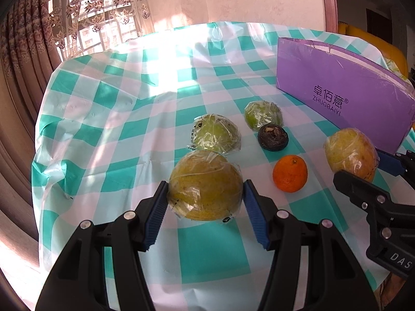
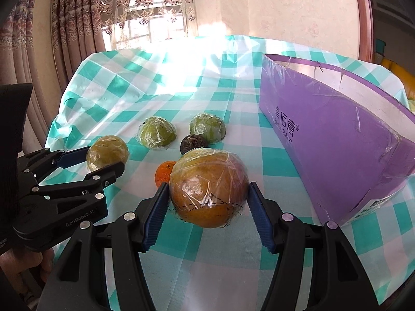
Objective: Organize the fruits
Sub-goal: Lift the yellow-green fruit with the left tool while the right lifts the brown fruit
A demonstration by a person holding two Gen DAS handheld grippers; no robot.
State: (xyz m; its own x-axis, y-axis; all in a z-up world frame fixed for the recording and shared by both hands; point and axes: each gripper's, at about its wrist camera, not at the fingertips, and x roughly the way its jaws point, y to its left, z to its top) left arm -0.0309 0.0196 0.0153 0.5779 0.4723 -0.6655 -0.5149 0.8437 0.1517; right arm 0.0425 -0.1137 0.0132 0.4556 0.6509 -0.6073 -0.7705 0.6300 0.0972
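Observation:
My left gripper (image 1: 205, 189) is shut on a plastic-wrapped yellow-green fruit (image 1: 205, 185), its blue pads (image 1: 158, 204) pressing both sides. My right gripper (image 2: 207, 194) is shut on a wrapped yellow-orange fruit (image 2: 208, 188), seen in the left wrist view as the fruit (image 1: 350, 153) at the right. On the checked cloth lie two wrapped green fruits (image 1: 216, 137) (image 1: 263, 115), a dark wrinkled fruit (image 1: 272, 138) and a small orange (image 1: 290, 173). In the right wrist view the left gripper (image 2: 98, 162) holds its fruit (image 2: 107, 153) at the left.
A purple open-topped box (image 2: 337, 140) stands at the right on the table, also the box (image 1: 337, 88) in the left wrist view. The teal-and-white checked tablecloth (image 1: 116, 119) covers the table. Curtains and a window stand behind; a hand (image 2: 23, 264) shows at the lower left.

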